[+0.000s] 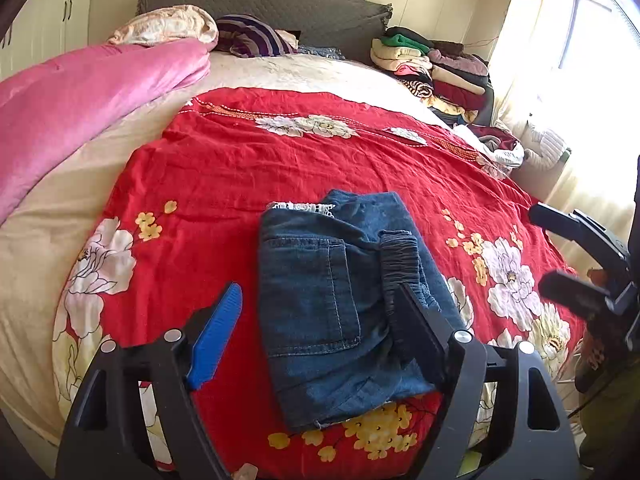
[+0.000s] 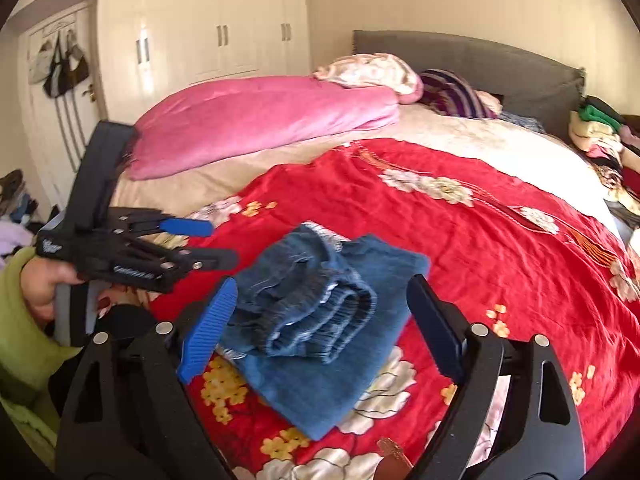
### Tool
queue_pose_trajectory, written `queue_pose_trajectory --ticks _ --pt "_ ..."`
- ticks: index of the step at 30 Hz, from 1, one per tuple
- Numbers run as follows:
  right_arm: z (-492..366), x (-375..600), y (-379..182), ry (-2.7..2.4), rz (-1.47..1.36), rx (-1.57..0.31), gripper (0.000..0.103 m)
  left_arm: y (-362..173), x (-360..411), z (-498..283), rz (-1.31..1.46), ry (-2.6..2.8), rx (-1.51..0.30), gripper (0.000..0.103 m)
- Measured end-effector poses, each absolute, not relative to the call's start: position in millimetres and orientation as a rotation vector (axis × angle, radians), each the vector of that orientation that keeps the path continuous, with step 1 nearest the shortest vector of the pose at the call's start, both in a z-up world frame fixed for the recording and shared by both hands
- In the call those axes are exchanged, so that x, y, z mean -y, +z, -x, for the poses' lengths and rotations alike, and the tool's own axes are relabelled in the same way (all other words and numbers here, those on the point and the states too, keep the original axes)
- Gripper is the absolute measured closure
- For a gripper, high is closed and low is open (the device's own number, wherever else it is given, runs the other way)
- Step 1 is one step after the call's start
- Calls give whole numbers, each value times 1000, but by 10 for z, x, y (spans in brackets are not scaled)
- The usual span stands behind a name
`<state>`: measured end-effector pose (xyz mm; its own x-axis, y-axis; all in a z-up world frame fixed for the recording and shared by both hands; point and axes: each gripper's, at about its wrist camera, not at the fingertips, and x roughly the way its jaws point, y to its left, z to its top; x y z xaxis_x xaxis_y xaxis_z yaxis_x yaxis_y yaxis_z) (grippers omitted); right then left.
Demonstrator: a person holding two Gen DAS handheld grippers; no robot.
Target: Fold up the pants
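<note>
The blue denim pants (image 1: 320, 320) lie folded into a compact bundle on the red floral bedspread (image 1: 280, 160), back pocket up and elastic waistband on the right. My left gripper (image 1: 320, 292) hovers over them, open, with its fingers on either side and not touching the cloth. In the right wrist view the pants (image 2: 312, 380) show a bunched waistband on top. My right gripper (image 2: 323, 282) stands open above them, holding nothing. The left gripper (image 2: 222, 242) shows at the left, open, and the right gripper (image 1: 542, 246) shows at the right edge.
A pink quilt (image 2: 260, 120) lies along the bed's left side, with pillows (image 1: 256, 36) by the grey headboard (image 1: 280, 0). Stacked folded clothes (image 1: 432, 68) sit at the far right corner near a bright curtained window (image 1: 560, 40). A hand in a green sleeve (image 2: 24, 312) holds the left gripper.
</note>
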<state>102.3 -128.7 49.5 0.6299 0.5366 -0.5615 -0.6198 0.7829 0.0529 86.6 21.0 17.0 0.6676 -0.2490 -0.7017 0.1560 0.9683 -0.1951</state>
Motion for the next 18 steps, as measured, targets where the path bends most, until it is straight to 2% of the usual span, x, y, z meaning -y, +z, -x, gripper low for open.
queue_pose_trajectory --ticks 10,12,13,18 --pt "-1109 1501 507 587 90 -571 15 151 -212 -884 120 -212 -814 26" --pt "-1129 1515 492 576 87 -575 15 129 -221 -894 120 -207 -818 21" --pt "-1139 1520 477 571 86 -578 15 115 -229 -903 120 -200 -820 13" --pt "-1214 1536 390 537 79 -603 15 26 -266 -947 126 -188 -837 13"
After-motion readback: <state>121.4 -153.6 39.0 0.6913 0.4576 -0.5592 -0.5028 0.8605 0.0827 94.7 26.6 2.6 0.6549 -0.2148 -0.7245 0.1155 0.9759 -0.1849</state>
